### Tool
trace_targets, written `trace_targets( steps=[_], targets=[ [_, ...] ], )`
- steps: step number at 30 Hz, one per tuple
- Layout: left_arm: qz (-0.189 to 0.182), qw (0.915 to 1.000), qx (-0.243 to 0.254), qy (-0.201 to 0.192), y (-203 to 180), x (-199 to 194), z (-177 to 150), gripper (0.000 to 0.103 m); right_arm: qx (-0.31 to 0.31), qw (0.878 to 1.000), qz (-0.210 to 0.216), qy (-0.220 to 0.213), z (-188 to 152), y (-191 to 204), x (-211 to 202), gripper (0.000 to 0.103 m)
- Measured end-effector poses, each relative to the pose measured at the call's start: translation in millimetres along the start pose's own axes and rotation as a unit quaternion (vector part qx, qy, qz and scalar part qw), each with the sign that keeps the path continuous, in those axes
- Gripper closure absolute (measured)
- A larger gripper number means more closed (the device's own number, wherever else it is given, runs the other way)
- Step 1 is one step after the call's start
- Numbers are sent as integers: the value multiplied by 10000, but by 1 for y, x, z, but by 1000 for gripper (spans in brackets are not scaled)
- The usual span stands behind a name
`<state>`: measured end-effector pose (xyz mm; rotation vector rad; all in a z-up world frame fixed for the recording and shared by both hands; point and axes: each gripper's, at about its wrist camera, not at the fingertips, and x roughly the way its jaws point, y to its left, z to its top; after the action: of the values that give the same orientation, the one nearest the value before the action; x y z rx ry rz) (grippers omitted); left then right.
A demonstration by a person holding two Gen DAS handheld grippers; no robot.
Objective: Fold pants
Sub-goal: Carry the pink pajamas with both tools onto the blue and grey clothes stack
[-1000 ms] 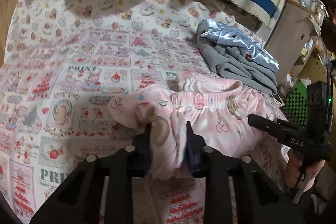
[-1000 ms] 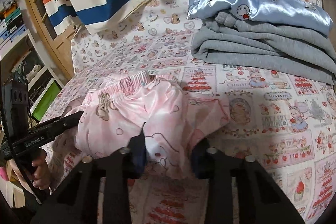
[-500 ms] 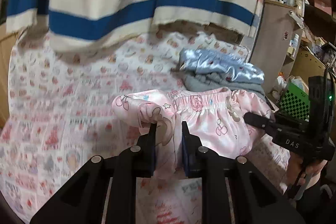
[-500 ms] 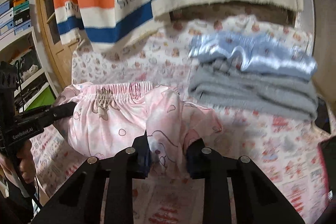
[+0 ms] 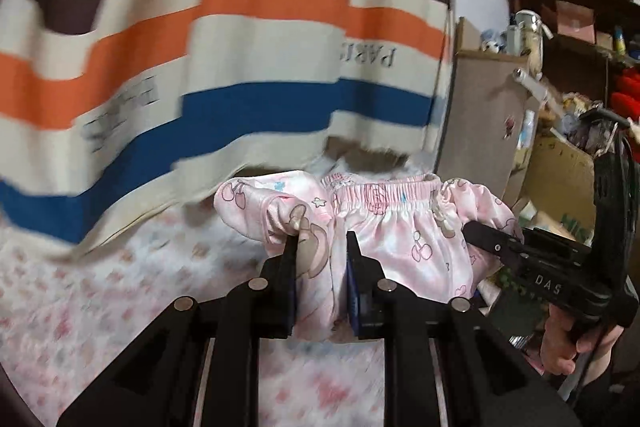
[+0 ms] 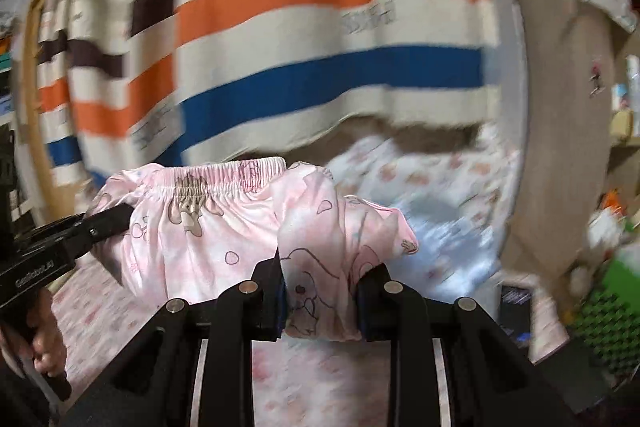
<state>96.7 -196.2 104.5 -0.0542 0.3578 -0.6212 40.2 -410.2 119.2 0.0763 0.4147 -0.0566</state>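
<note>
The pink patterned pants [image 5: 400, 231] hang in the air between my two grippers, elastic waistband on top. My left gripper [image 5: 320, 247] is shut on a bunch of the pink fabric at one end. My right gripper [image 6: 318, 267] is shut on the other end of the pants [image 6: 224, 223]. Each gripper shows in the other's view: the right one at the right [image 5: 492, 241], the left one at the left [image 6: 104, 223]. The lower part of the pants is hidden behind the fingers.
A striped cream, orange, blue and brown blanket [image 5: 240, 47] hangs behind. The printed bed sheet [image 5: 120, 287] lies below, blurred. Shelves with clutter [image 5: 568, 75] stand at the right. A brown cabinet side [image 6: 560, 147] is at the right.
Both grippers have lifted the pants well up off the bed. The views have tilted upward, so the folded grey and blue clothes are out of sight.
</note>
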Motion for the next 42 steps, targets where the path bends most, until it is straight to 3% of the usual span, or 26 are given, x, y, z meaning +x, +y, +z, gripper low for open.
trace_targets(
  steps=[8, 11, 15, 18, 20, 23, 24, 26, 29, 30, 32, 34, 39, 40, 41, 42],
  targets=[
    [-70, 9990, 331, -285, -27, 73, 15, 84, 345, 9976, -600, 47, 18, -51, 55, 76],
    [-63, 9995, 299, -8, -27, 103, 4, 84, 210, 9950, -952, 195, 10, -55, 78, 76],
    [244, 9974, 482, 479, -22, 144, -22, 83, 149, 9924, -1075, 583, -8, -62, 113, 76],
    [524, 9908, 984, 770, -22, 165, -38, 74, 35, 9873, -1273, 953, -22, -65, 138, 71],
    [562, 9905, 1071, 654, -20, 161, -39, 63, 40, 9867, -1248, 1041, -23, -67, 142, 65],
    [629, 9930, 801, 604, -10, 153, -36, 43, 150, 9861, -1331, 983, -20, -74, 138, 36],
    [671, 9931, 774, 574, -8, 152, -35, 40, 199, 9863, -1352, 922, -19, -75, 136, 31],
    [769, 9929, 762, 488, -4, 147, -32, 28, 310, 9863, -1377, 849, -18, -78, 132, 30],
    [783, 9945, 632, 296, 2, 133, -25, 18, 369, 9867, -1410, 714, -15, -77, 124, 13],
    [795, 9946, 629, 199, 3, 129, -23, 16, 336, 9869, -1455, 613, -15, -75, 119, 13],
    [899, 9929, 769, -103, 0, 112, -20, 0, 183, 9870, -1536, 435, -12, -70, 111, 13],
    [989, 9897, 943, -417, -6, 97, -17, 0, 71, 9879, -1502, 367, -9, -64, 106, 13],
    [1154, 9832, 1181, -779, -18, 60, -8, 0, 155, 9924, -1212, 167, 2, -54, 87, 11],
    [1183, 9825, 1151, -863, -18, 52, -7, 0, 176, 9928, -1184, 87, 4, -52, 81, 9],
    [1184, 9825, 1093, -938, -17, 44, -5, 0, 188, 9930, -1168, 23, 6, -50, 77, 0],
    [1158, 9829, 1025, -1004, -16, 36, -3, 0, 203, 9930, -1161, -86, 8, -48, 71, 1]
  ],
)
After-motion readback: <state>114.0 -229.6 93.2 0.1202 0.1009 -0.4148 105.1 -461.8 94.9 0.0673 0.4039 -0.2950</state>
